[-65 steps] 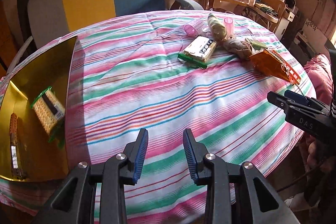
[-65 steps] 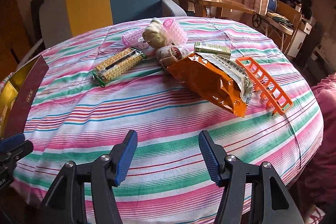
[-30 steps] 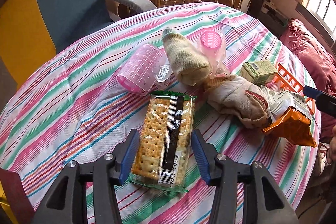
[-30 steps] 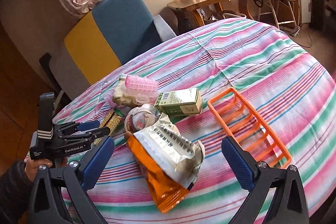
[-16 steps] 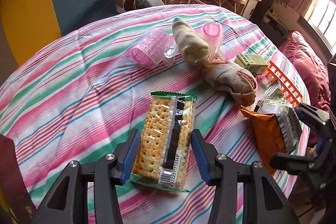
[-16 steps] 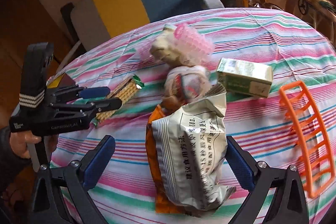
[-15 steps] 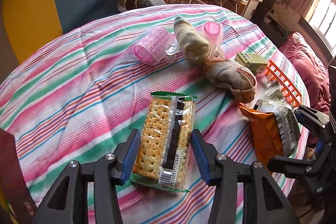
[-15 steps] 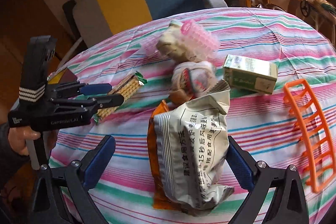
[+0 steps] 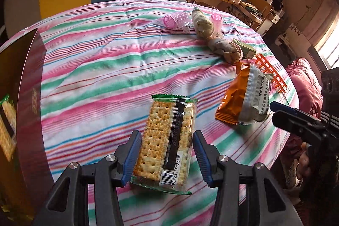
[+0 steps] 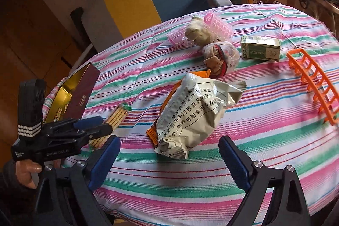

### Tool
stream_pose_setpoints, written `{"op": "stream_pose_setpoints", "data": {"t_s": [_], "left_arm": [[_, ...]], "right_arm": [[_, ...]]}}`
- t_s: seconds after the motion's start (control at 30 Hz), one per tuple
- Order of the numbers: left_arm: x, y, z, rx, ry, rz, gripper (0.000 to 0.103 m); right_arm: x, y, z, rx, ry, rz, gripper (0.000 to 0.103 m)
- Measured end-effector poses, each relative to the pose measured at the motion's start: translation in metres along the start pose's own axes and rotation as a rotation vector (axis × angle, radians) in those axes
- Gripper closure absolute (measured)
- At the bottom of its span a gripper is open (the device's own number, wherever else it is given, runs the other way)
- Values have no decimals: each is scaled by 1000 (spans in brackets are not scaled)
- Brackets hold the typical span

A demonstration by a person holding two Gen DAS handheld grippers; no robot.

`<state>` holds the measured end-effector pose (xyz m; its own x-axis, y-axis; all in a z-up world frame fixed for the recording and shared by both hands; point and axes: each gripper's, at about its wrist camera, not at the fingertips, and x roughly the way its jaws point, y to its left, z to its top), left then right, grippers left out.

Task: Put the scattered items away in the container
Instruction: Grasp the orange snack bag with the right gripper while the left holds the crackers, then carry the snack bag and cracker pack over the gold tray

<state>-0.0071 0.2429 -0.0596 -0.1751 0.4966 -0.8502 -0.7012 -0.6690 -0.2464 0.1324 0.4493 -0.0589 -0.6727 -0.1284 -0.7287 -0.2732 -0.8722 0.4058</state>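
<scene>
Jaws of the left gripper [image 9: 164, 159] clamp the cracker pack [image 9: 167, 141] — right gripper [image 10: 169, 164] jaws gape, empty.

On the striped tablecloth [image 10: 264, 141] I count two pink hair rollers [image 10: 219, 27], two rolled socks [image 10: 220, 54], one green carton [image 10: 260, 51], one orange rack [image 10: 313, 79], one orange snack bag [image 10: 190, 113] and one cracker packet [image 9: 167, 141]. One gold-lined box [image 10: 70, 90] holds, it seems, one more cracker packet [image 9: 6, 126]; there may be others.
</scene>
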Motion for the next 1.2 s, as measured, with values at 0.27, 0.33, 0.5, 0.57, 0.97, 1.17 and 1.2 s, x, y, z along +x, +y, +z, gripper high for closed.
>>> {"op": "stream_pose_setpoints", "data": {"t_s": [0.27,0.33,0.5,0.57,0.97,1.17,1.2], "left_arm": [[-24,-5,-14,75,-79,-13,47],[-26,-5,-16,89,-87,4,47],[-27,2,-20,91,-89,11,44],[-25,5,-21,91,-81,12,43],[-11,5,-19,118,-38,-20,44],[4,-6,-20,171,14,-7,53],[6,-7,-21,175,15,-1,53]], "right_arm": [[-17,-25,-6,202,-73,-44,12],[-18,-28,-5,245,-86,-42,18],[3,-29,5,303,-60,-45,26],[14,-28,10,303,-53,-68,30],[51,-1,32,204,5,-98,41],[46,7,24,104,12,-167,42],[46,4,24,109,15,-155,42]]}}
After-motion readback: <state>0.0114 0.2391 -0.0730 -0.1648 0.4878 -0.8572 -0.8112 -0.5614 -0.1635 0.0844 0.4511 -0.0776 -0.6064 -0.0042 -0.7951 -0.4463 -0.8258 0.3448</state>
